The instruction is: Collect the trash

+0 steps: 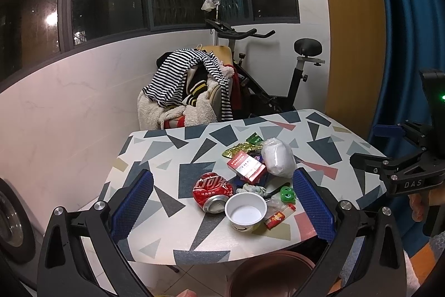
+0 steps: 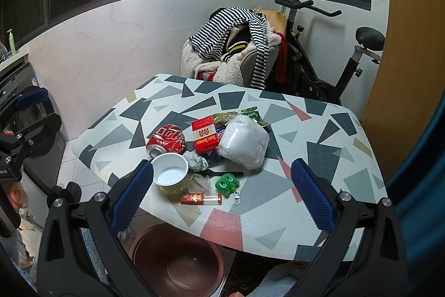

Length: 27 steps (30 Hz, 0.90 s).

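- Trash lies clustered mid-tabletop: crushed red soda can, white paper cup, red cigarette box, white plastic bag.
- Left tool and right tool both spread wide, empty.
- Cup sits nearest, just ahead of both; right tool looks marginally closer.
- Brown round bin waits below the near edge, probably empty.

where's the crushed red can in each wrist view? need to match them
Left wrist: can lies lower centre, just left of the white cup.
Right wrist: can lies left of centre, just above and behind the cup.
Shared landmark: red cigarette box.
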Available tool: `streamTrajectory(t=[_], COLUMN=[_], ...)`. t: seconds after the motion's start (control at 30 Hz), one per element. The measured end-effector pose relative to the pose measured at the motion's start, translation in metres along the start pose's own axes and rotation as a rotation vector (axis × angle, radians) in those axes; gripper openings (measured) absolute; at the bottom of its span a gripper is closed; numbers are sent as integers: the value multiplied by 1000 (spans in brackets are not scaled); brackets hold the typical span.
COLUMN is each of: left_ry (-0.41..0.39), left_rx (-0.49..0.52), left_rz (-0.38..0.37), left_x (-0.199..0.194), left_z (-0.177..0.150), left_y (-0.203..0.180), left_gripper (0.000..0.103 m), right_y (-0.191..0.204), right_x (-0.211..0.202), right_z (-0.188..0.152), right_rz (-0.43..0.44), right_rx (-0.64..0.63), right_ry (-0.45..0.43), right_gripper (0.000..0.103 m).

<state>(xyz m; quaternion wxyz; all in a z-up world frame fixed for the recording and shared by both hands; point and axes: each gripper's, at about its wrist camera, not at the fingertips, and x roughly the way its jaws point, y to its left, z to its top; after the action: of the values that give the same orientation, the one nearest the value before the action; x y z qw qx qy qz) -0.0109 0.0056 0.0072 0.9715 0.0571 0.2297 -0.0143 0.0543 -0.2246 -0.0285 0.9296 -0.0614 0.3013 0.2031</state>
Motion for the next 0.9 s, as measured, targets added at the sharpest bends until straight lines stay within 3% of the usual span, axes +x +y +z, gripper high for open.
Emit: streamTrajectory(t=[0.9], left_ry=[-4], left_rx=[0], left_rz=[0], left_x=[-1], left_z=[1], left_y=[-2], left_gripper=[98], right_y=[0], right_x=[-1], right_z=[-1], right_rz=[-1], right_rx=[0], right_ry=[-1], right_gripper=[98])
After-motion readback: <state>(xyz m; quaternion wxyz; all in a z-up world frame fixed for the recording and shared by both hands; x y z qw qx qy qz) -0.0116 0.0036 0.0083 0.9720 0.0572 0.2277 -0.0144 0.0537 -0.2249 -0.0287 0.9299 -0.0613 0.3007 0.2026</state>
